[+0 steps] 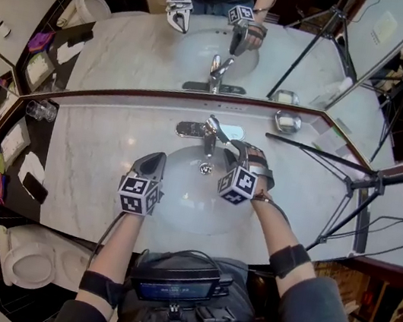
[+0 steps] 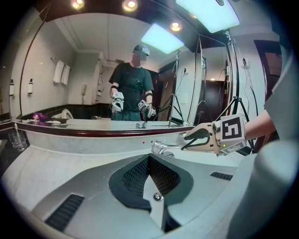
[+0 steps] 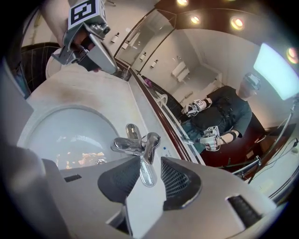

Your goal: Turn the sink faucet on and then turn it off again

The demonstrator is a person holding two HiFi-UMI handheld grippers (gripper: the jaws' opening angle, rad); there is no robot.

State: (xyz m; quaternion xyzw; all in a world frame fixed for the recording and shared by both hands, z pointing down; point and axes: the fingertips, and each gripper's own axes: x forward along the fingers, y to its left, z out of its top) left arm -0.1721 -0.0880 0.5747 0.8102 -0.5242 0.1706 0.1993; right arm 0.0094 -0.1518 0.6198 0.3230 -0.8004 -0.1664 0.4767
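Note:
The chrome faucet (image 1: 208,136) stands at the back of the white basin (image 1: 178,206), its lever handle (image 3: 147,156) pointing toward me. My right gripper (image 1: 228,148) reaches in from the right, and in the right gripper view (image 3: 150,175) the lever's tip lies between its jaws. The left pad is against the lever; a slit of counter shows before the right pad. The spout (image 3: 125,145) juts left over the bowl, with no stream visible. My left gripper (image 1: 157,158) hangs over the basin's left side, its pads (image 2: 140,172) shut together on nothing.
A mirror runs along the back of the marble counter (image 1: 103,147). A drinking glass (image 1: 40,110) stands far left and a soap dish (image 1: 287,121) back right. A tripod (image 1: 352,183) leans over the counter's right end. A toilet (image 1: 25,260) sits lower left.

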